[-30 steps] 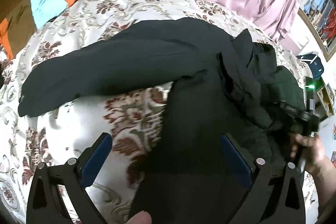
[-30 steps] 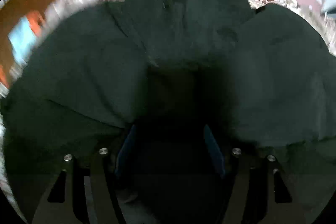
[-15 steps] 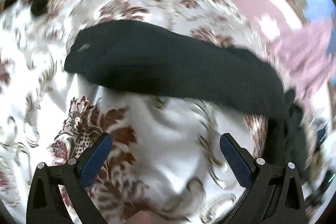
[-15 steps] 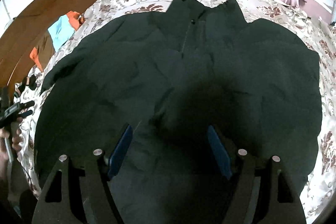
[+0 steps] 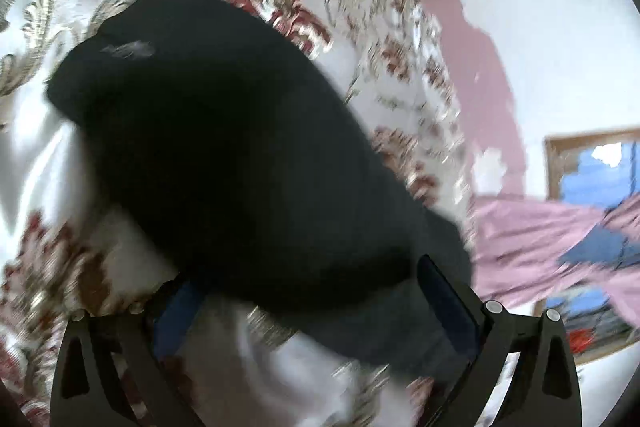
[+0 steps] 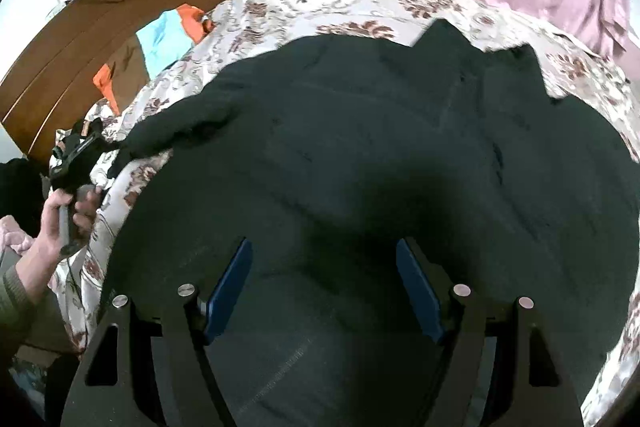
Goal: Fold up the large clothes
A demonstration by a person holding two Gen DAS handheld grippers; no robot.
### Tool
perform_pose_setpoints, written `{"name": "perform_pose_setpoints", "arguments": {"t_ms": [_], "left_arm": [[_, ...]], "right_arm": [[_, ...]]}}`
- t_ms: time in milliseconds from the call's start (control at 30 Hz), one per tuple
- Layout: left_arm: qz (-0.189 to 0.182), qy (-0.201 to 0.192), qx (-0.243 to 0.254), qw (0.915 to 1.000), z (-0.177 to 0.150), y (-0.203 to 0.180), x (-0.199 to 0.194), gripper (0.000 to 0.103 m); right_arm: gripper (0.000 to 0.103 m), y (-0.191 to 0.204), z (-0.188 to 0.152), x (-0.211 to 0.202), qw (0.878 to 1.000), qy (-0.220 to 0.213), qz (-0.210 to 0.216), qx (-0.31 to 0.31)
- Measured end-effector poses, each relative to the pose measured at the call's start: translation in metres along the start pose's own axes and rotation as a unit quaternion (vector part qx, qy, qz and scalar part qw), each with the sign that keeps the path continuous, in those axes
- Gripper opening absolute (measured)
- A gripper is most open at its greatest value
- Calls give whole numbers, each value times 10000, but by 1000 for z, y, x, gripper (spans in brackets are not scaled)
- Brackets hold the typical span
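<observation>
On a bed spread with a cream satin cover patterned in maroon flowers [image 6: 304, 7], a large black padded jacket [image 6: 380, 155] lies opened flat, collar toward the far wall. At the left, the left gripper [image 5: 308, 307] closes in on the jacket's long black sleeve [image 5: 208, 131], which stretches out over the cover; its jaws stand spread, the sleeve lying between the blue pads [image 5: 448, 307], not yet pinched. The frame is blurred by motion. To fold the sleeve well, the jaws should likely bite near the cuff, taking both layers, then carry it flat across the body without dragging the cover. At the right, the right gripper [image 6: 324, 287] hovers over the jacket's lower body, jaws wide apart and holding nothing. No brand, label or legible writing shows on jacket or bedding.
</observation>
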State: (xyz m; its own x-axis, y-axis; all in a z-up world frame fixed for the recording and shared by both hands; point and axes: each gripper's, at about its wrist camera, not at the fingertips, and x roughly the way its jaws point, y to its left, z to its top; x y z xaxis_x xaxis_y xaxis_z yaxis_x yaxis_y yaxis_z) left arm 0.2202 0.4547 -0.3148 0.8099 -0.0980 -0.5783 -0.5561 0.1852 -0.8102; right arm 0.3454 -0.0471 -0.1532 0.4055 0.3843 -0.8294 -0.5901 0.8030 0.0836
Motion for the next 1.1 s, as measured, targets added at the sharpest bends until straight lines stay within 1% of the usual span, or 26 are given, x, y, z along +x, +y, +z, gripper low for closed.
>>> {"name": "perform_pose_setpoints", "arguments": {"t_ms": [33, 100, 133, 200, 233, 267, 300, 333, 367, 433, 500, 533, 567, 600, 633, 667, 700, 800, 833, 867, 933, 967, 1000, 1033, 1067, 1100], "left_arm": [[-210, -41, -98, 9997, 4, -2, 3, 97], [-470, -28, -154, 9988, 7, -5, 8, 93], [-489, -11, -142, 9987, 8, -8, 11, 92], [-351, 42, 42, 9994, 3, -17, 21, 86], [-265, 34, 192, 9995, 0, -22, 24, 76], [-177, -50, 467, 9987, -4, -32, 26, 61], [-72, -158, 700, 9974, -6, -42, 25, 52], [-21, -218, 874, 9959, -5, -50, 26, 34], [-47, -232, 950, 9952, -4, -53, 23, 19], [-131, -351, 1113, 9931, -2, -63, 15, 12], [-192, -483, 1352, 9895, 1, -77, 2, 11], [-240, -558, 1510, 9867, 2, -86, -6, 10], [-269, -602, 1614, 9847, 1, -89, -11, 10], [-286, -671, 1792, 9811, 2, -99, -18, 10], [-281, -742, 2007, 9764, 1, -111, -24, 10], [-258, -810, 2235, 9710, -1, -124, -30, 10], [-237, -869, 2423, 9660, -3, -133, -34, 10], [-196, -1072, 3132, 9434, -12, -173, -46, 10], [-218, -1108, 3307, 9369, -15, -186, -50, 10], [-255, -1132, 3488, 9300, -20, -197, -54, 10], [-321, -1151, 3860, 9147, -33, -224, -58, 10], [-345, -1147, 4014, 9081, -39, -235, -60, 10], [-364, -1138, 4293, 8952, -51, -253, -59, 10], [-380, -1124, 4503, 8850, -62, -267, -59, 9], [-389, -1117, 4663, 8767, -71, -276, -57, 9], [-410, -1118, 4873, 8651, -84, -291, -56, 9]], "right_arm": [[69, 4, 5, 2, 10000, -19, 35, -9], [69, 12, 12, 6, 9999, -62, 95, -35], [69, 15, 15, 9, 9999, -83, 112, -43], [69, 21, 22, 17, 9998, -106, 146, -61], [69, 23, 26, 22, 9998, -115, 153, -72], [69, 27, 34, 31, 9997, -126, 165, -100], [69, 31, 40, 37, 9997, -149, 142, -135], [69, 37, 50, 45, 9995, -201, 45, -230], [69, 41, 56, 50, 9993, -234, -12, -289], [68, 51, 76, 64, 9983, -363, -47, -453], [57, 59, 98, 85, 9980, -358, -64, -524], [47, 61, 104, 92, 9981, -335, -77, -505], [41, 62, 111, 101, 9986, -299, -66, -436], [37, 62, 118, 114, 9991, -236, 16, -357], [26, 62, 120, 120, 9992, -197, 46, -332], [15, 65, 124, 133, 9994, -70, 81, -326], [15, 67, 125, 139, 9994, -22, 101, -337], [15, 73, 124, 158, 9992, 94, 238, -307], [12, 74, 123, 164, 9990, 105, 381, -225], [7, 74, 123, 169, 9985, 155, 494, -150], [5, 73, 122, 179, 9974, 289, 660, 23], [5, 72, 120, 188, 9961, 431, 764, 109], [5, 73, 118, 193, 9958, 489, 764, 123], [5, 74, 116, 196, 9956, 521, 767, 132], [5, 73, 113, 199, 9951, 549, 798, 178], [5, 70, 111, 201, 9944, 564, 861, 258]]}}
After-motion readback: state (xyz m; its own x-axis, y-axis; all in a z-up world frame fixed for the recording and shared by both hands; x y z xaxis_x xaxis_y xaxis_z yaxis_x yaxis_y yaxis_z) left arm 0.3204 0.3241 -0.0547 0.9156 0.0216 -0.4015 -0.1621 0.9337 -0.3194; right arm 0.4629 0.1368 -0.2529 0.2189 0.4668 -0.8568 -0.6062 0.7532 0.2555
